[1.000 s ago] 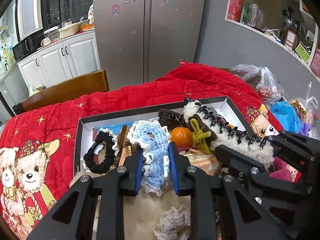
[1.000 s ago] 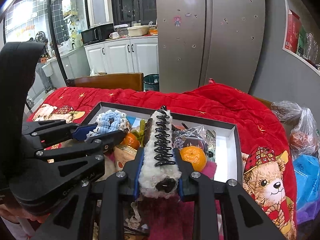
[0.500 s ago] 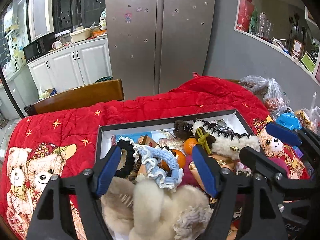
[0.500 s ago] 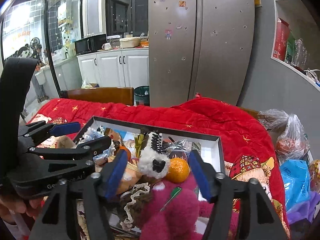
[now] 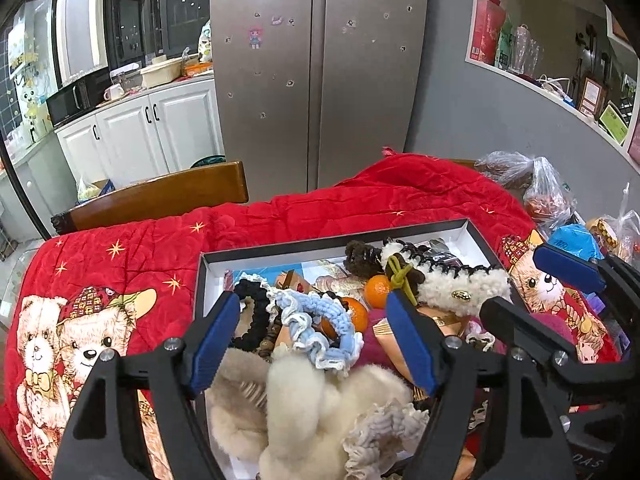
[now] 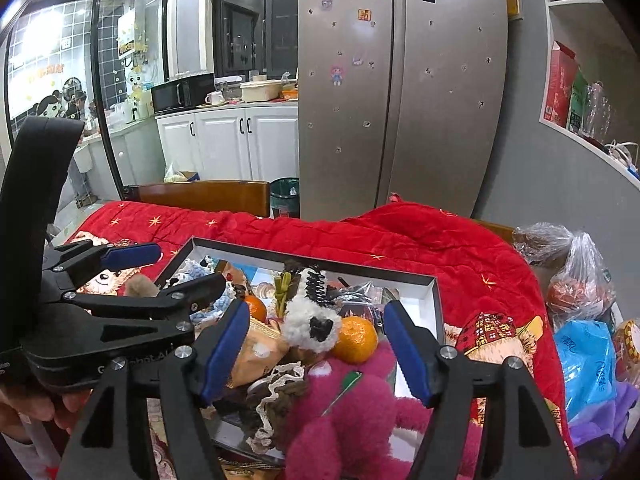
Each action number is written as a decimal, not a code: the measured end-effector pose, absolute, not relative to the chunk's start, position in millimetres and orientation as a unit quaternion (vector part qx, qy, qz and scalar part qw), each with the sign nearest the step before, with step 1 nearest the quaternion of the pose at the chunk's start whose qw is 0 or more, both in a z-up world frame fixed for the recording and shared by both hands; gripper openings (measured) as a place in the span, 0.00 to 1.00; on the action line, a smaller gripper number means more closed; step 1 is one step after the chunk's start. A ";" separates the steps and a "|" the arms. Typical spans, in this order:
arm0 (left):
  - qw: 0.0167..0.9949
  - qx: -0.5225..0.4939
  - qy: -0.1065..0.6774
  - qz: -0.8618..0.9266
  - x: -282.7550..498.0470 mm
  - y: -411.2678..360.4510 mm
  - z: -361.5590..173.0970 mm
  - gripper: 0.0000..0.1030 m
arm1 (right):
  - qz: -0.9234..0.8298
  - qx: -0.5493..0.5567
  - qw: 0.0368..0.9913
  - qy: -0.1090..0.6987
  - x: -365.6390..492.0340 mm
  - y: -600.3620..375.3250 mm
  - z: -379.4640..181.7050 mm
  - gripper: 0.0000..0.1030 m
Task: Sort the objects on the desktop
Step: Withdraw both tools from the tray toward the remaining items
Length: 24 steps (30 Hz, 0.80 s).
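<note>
A black-rimmed white box (image 5: 336,240) on the red quilt is heaped with small things. My left gripper (image 5: 313,297) hangs open over its near end, and nothing touches its blue pads. The blue crocheted scrunchie (image 5: 320,320) lies loose below it, beside a black scrunchie (image 5: 252,312) and a cream plush (image 5: 296,400). My right gripper (image 6: 317,306) is also open above the box (image 6: 312,256). The white fluffy hair clip (image 6: 308,320) rests free between an orange (image 6: 356,338) and a snack packet. A pink plush (image 6: 344,412) lies just under that gripper.
The red bear-print quilt (image 5: 120,264) covers the table. A wooden chair back (image 5: 160,196) stands behind it. Plastic bags (image 6: 580,280) crowd the right edge. The left gripper (image 6: 172,270) sits close on the right gripper's left, with a hand (image 6: 36,408) holding it.
Both grippers opened. The left one let go of the blue scrunchie and the right one let go of the fluffy clip. Both drew back from the box a little.
</note>
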<state>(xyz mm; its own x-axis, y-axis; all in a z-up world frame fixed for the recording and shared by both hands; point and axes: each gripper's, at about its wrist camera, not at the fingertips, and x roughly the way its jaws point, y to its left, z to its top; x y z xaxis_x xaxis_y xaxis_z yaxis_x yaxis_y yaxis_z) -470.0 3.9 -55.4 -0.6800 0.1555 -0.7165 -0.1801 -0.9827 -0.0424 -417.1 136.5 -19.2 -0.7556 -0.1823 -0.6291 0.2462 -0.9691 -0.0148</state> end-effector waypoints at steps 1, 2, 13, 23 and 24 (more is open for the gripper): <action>0.090 -0.389 0.015 0.917 -468.7 3.6 -54.4 0.74 | -0.936 0.330 0.114 0.049 -417.3 136.8 -19.0 0.69; 0.089 -0.389 0.014 0.917 -466.6 3.5 -53.1 0.74 | -0.936 0.330 0.114 0.050 -416.5 136.9 -18.3 0.69; 0.098 -0.365 -0.004 0.926 -415.3 -2.0 -14.6 0.74 | -0.939 0.315 0.131 0.050 -380.7 135.9 11.1 0.70; 0.110 -0.336 0.023 0.935 -337.6 -2.9 18.1 0.83 | -0.952 0.271 0.126 0.070 -305.6 131.8 55.1 0.77; 0.110 -0.335 0.027 0.935 -329.6 -2.0 18.6 0.83 | -0.953 0.267 0.127 0.071 -297.7 132.2 58.0 0.78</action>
<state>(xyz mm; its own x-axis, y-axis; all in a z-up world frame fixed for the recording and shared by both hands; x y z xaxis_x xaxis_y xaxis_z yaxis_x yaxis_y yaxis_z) -329.6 -2.0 18.6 -0.7506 0.1887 -0.6333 -0.2246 -0.9741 -0.0241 -297.7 132.2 58.0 -0.8253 -0.2035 -0.5267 0.2796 -0.9577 -0.0679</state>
